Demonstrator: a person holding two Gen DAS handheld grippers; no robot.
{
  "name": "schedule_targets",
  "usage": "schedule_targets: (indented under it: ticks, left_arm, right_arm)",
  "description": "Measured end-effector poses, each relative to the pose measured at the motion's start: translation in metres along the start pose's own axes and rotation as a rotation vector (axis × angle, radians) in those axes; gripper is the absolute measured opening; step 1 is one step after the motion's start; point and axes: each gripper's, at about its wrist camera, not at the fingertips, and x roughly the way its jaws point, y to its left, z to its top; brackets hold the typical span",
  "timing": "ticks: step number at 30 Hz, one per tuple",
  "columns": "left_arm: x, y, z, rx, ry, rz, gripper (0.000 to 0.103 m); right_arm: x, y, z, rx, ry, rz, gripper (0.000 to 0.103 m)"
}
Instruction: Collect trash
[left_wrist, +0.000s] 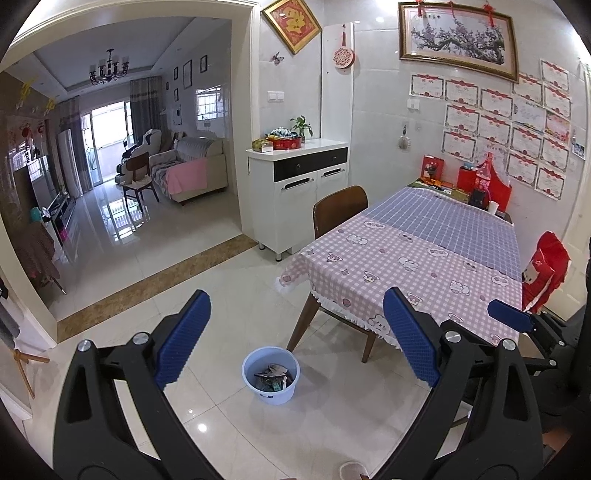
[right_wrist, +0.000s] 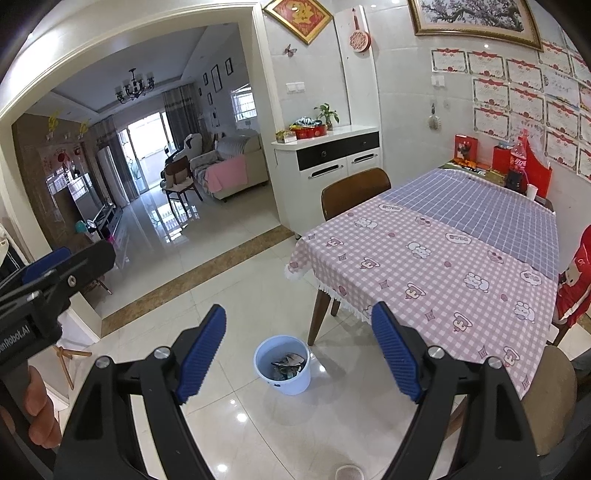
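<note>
A pale blue bucket (left_wrist: 271, 374) stands on the white tile floor by the table's near corner, with crumpled wrappers (left_wrist: 272, 376) inside. It also shows in the right wrist view (right_wrist: 283, 363), trash (right_wrist: 290, 363) inside. My left gripper (left_wrist: 295, 338) is open and empty, held high above the bucket. My right gripper (right_wrist: 298, 349) is open and empty, also above the bucket. The right gripper's blue pad (left_wrist: 509, 315) shows at the right edge of the left wrist view. The left gripper (right_wrist: 48, 273) shows at the left edge of the right wrist view.
A dining table (left_wrist: 424, 266) with a pink and purple checked cloth stands to the right. A brown chair (left_wrist: 340, 208) is tucked at its far side. A cola bottle (left_wrist: 484, 181) and red boxes stand at the table's far end. A white cabinet (left_wrist: 299, 188) stands against the wall.
</note>
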Motion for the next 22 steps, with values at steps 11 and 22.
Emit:
schedule_targets:
  ticks: [11, 22]
  left_arm:
    - [0.062, -0.034, 0.026, -0.013, 0.056, 0.068, 0.093]
    - [0.138, -0.069, 0.037, -0.034, 0.205, 0.165, 0.093]
  right_arm:
    - [0.057, -0.055, 0.037, -0.005, 0.032, 0.053, 0.079]
    - [0.129, -0.150, 0.059, 0.029, 0.081, 0.026, 0.081]
